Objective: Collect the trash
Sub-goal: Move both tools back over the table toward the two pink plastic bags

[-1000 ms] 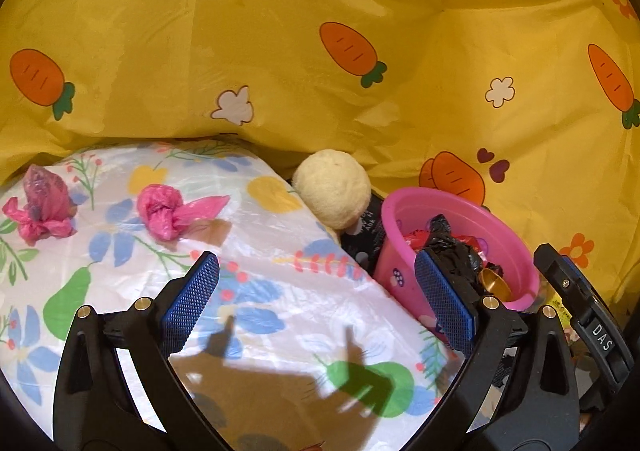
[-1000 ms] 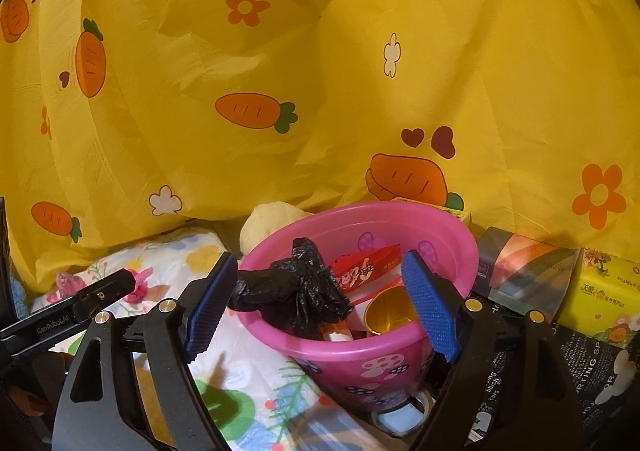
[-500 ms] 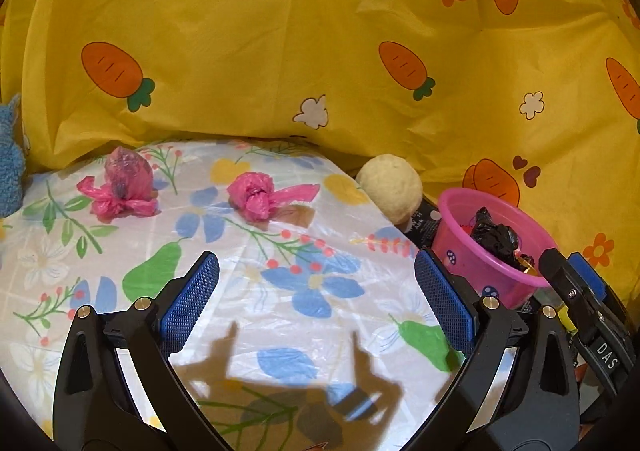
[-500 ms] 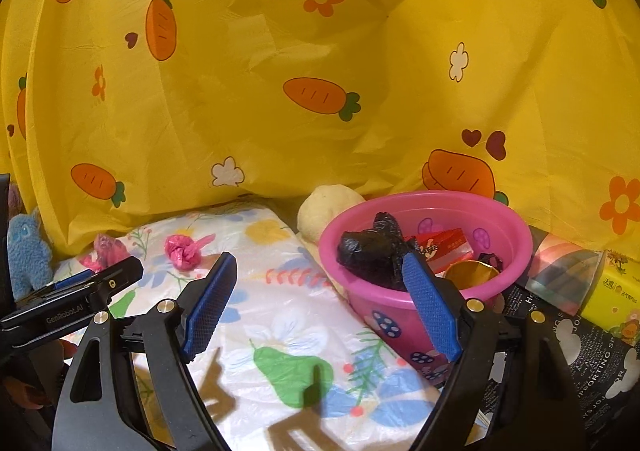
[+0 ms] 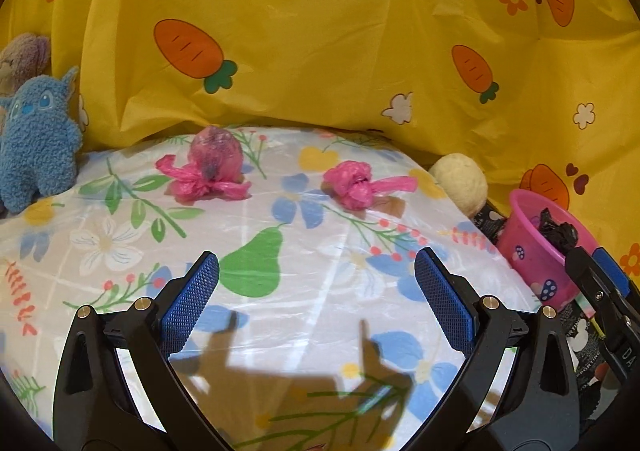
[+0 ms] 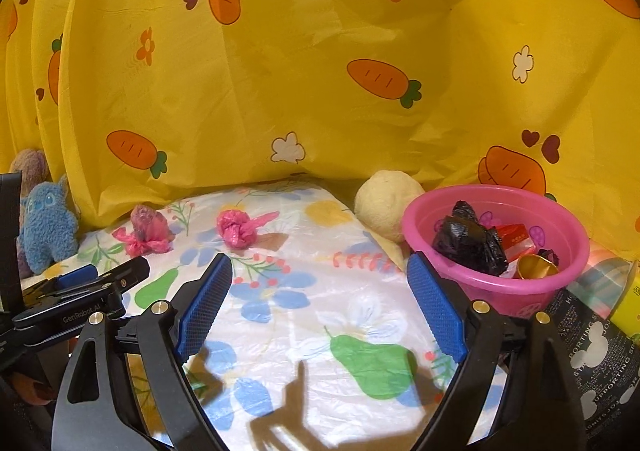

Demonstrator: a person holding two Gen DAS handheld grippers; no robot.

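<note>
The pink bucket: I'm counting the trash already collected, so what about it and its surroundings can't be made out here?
- Pink bucket: in the right wrist view a black bag covers whatever lies under it.
- In the left wrist view the right gripper hides the bucket's right side.
- Black printed packet: cut off by the picture edge, its lettering incomplete.
- Brownish plush toy: half hidden behind the blue plush toy.

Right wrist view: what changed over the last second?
Both grippers pulled back from the pink bucket and swung left toward the two pink bag wads. The right gripper is empty, its jaws opening; the left gripper stayed open and empty. Nothing was grasped or released. The black bag stays in the bucket; wads, cream ball unmoved.
</note>
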